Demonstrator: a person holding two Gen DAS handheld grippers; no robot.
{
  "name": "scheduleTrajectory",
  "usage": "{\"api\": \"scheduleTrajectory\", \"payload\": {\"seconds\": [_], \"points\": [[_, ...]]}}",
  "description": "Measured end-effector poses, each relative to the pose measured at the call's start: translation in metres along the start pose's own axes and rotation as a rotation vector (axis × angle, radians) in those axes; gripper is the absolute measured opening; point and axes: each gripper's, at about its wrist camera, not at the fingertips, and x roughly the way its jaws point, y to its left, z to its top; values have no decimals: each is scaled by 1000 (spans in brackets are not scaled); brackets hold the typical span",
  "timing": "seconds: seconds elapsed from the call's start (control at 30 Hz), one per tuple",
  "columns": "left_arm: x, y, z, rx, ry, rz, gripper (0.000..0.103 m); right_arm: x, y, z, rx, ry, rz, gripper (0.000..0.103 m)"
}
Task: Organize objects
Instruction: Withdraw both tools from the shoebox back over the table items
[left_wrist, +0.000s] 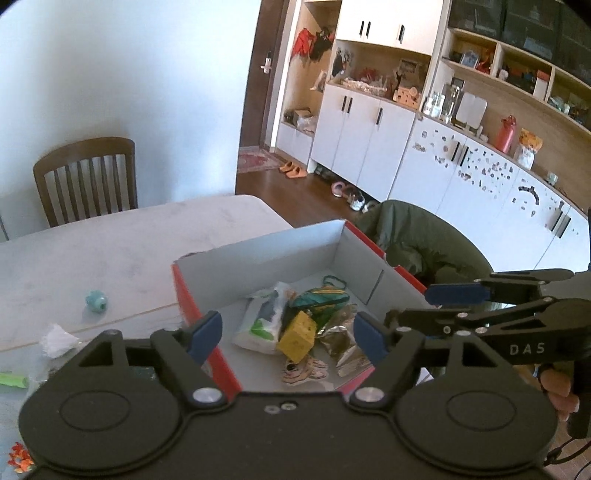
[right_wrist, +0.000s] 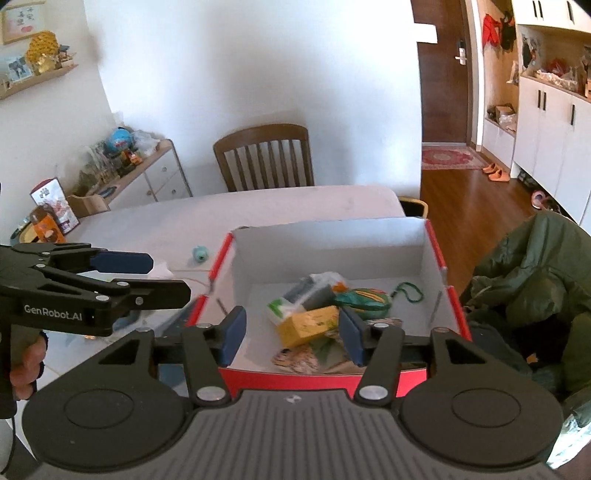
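A red box with a white inside (left_wrist: 258, 242) (right_wrist: 332, 230) stands on the pale table. In it lie a yellow carton (left_wrist: 297, 336) (right_wrist: 308, 325), a white and green tissue pack (left_wrist: 260, 325) (right_wrist: 290, 302), a green pouch (left_wrist: 321, 297) (right_wrist: 365, 299), a foil wrapper (left_wrist: 341, 332) and a cartoon sticker (left_wrist: 303, 371). My left gripper (left_wrist: 287, 336) hovers open over the box's near left corner, empty. My right gripper (right_wrist: 292, 334) hangs open above the near wall, empty. Each gripper shows in the other's view: right gripper (left_wrist: 424, 304), left gripper (right_wrist: 170, 275).
On the table (left_wrist: 129, 240) left of the box lie a teal ball (left_wrist: 96, 301) (right_wrist: 200, 254), a crumpled white tissue (left_wrist: 57, 339) and a green strip (left_wrist: 13, 380). A wooden chair (right_wrist: 264, 158) stands at the far side. A green jacket (right_wrist: 535, 273) is draped right of the box.
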Motion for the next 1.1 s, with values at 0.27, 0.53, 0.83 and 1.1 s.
{"api": "scheduleTrajectory", "payload": {"seconds": [0.27,0.53,0.83,1.1], "points": [[-33,29,-7,-26,-44,7,85,-1,42,4,-6,-38,26,71],[-62,64,-16,-40,-80,29,90,4,84,9,-20,-72,57,83],[-92,100,-26,-39,-131,50,102,17,128,10,-27,-109,63,93],[-100,138,-41,-65,-115,94,102,40,158,10,-35,-110,47,93]]}}
